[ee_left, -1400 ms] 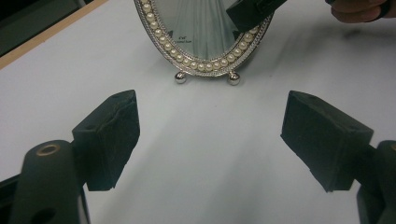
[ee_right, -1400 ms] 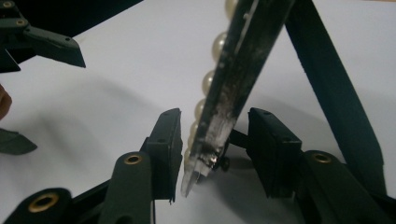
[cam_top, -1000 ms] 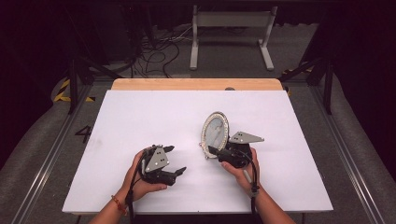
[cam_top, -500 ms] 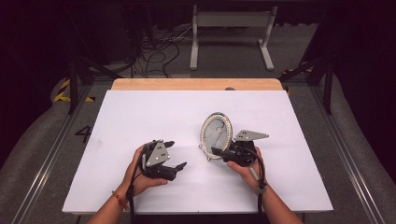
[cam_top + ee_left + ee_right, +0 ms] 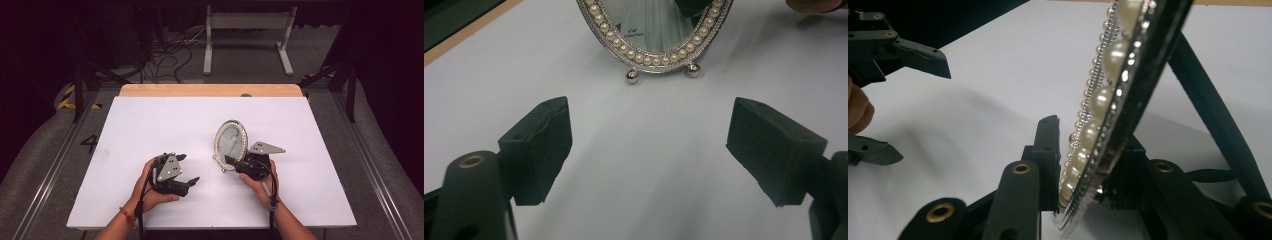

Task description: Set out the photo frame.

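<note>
A: Starting big: the white rectangular tabletop (image 5: 150, 130) lies under both grippers, bare apart from one thing. Just ahead of the right gripper (image 5: 231, 161) stands the small oval picture frame with a pearl-beaded silver rim and glass front (image 5: 231, 141), upright and leaning slightly back on its black rear strut (image 5: 1208, 110).

B: How will it handle?

A: Light and stiff, I judge, but fragile: glass pane, glued-on beads, thin metal. The beaded rim looks slippery and bumpy under a pad.

B: Where to take hold?

A: At the lower edge, front and back, which is where the right gripper has it. Its jaws have just been closing, and the right gripper view shows them clamped on the rim, one pad on the beaded face, the other behind.

B: And the left gripper (image 5: 187, 170)?

A: Jaws wide apart, nothing between them, aimed at the frame from farther off. Its own view shows the frame's two small silver ball feet (image 5: 632, 76) resting on the tabletop ahead.

B: Anything in the way?

A: Little. The strut behind the right jaws could snag; too hard a squeeze risks the glass.
</note>
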{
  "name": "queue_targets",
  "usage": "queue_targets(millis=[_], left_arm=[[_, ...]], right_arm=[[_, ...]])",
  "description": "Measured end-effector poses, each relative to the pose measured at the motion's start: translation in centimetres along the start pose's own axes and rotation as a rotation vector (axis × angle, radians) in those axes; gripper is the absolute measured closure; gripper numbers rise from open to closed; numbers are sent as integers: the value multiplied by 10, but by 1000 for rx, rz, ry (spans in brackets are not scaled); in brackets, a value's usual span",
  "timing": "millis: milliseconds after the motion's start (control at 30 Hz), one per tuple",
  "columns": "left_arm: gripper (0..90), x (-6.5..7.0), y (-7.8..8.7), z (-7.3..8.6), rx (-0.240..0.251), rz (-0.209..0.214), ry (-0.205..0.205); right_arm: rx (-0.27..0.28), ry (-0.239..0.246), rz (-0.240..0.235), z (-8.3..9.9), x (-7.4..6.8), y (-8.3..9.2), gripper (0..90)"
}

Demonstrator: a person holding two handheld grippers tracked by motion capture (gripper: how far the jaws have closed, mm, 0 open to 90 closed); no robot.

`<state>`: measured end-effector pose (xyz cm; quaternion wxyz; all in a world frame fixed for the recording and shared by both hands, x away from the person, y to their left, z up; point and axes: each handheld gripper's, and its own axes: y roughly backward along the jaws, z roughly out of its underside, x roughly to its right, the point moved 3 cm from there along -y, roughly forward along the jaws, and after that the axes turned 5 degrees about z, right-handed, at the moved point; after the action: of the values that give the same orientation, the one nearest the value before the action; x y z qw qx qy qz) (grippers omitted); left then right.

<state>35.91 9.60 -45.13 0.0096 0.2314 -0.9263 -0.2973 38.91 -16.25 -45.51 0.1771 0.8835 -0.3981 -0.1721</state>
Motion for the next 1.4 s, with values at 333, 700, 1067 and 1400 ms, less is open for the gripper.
queue_targets(millis=[333, 700, 1067, 1400], left_arm=[[189, -11, -20, -12, -10, 43, 27], [173, -27, -56, -29, -3, 105, 100], [198, -45, -70, -36, 74, 81, 139], [282, -50, -81, -38, 75, 90, 158]], right_arm=[[-47, 22, -102, -1, 12, 4, 784], [-30, 35, -50, -2, 8, 5, 595], [103, -3, 79, 12, 4, 42, 668], [109, 45, 94, 7, 0, 44, 752]])
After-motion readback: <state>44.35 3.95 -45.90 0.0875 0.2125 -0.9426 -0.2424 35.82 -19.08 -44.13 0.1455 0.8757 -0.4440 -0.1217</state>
